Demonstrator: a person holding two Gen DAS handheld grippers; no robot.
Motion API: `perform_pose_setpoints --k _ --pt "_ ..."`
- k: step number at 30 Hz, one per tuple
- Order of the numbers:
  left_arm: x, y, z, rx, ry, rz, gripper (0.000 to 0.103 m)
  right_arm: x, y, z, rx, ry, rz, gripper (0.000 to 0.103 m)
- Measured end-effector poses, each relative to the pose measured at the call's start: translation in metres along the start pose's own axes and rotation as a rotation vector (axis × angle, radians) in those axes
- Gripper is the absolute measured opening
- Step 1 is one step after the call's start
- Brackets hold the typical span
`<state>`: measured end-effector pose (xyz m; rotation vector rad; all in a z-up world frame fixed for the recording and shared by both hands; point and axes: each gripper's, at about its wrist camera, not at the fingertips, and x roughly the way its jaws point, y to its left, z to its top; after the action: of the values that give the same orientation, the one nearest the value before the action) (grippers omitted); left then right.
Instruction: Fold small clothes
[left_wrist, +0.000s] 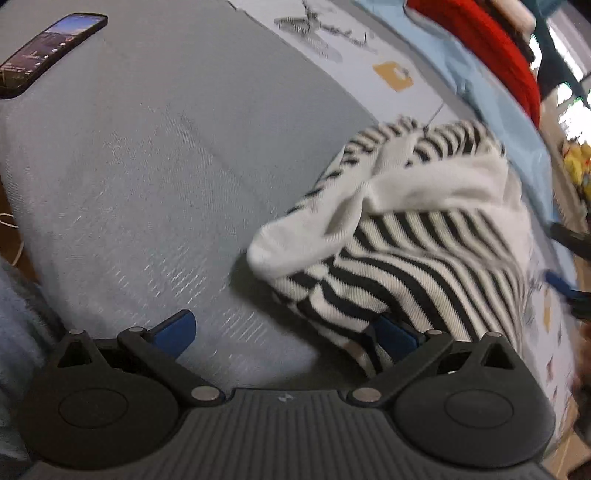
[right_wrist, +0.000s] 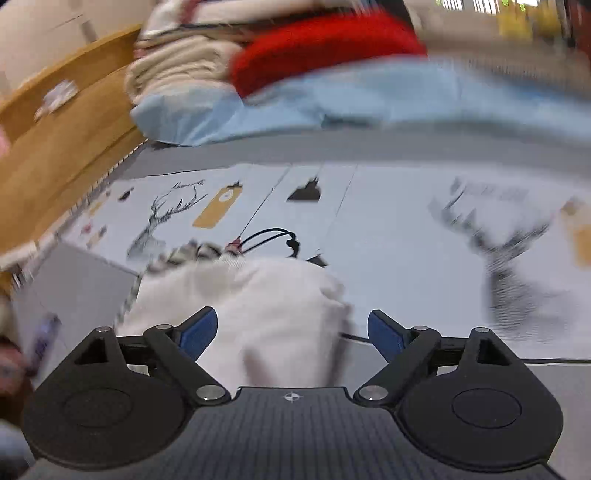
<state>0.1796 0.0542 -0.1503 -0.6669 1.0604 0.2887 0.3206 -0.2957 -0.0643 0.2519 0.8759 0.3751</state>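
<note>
My left claw (left_wrist: 284, 332) gapes wide, the striped jumper (left_wrist: 399, 251) bunched at two o'clock; my right claw (right_wrist: 291, 332) gapes over what seems its white hem, which could slump unfolded.

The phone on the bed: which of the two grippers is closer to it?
Left. The left gripper sees the phone across the grey sheet; the right gripper, over the white garment, doesn't.

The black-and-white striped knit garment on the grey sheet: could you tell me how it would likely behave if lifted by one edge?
The black-and-white striped knit garment would probably sag and droop, since it already lies crumpled with its white lining folded over. Its ribbed knit looks grippy rather than slippery. Pushed across the grey sheet, it would likely bunch up rather than slide flat.
</note>
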Motion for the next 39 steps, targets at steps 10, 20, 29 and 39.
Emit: perform_pose_setpoints --k 10,20,29,39 --pt "0.017 -0.029 0.079 0.167 -0.1 -0.063 0.015 0.079 -0.018 0.02 0.065 0.161 0.056 0.037" --pt "0.132 -0.295 0.148 0.74 0.043 -0.277 0.014 -0.044 -0.09 -0.097 0.538 -0.092 -0.102 0.032" --pt "0.112 -0.298 0.138 0.794 -0.174 -0.063 0.102 -0.063 -0.053 -0.154 0.69 -0.246 -0.168 0.039" --pt "-0.039 -0.171 0.104 0.866 -0.372 0.065 0.103 -0.105 0.002 -0.146 0.352 -0.384 -0.404 0.078"
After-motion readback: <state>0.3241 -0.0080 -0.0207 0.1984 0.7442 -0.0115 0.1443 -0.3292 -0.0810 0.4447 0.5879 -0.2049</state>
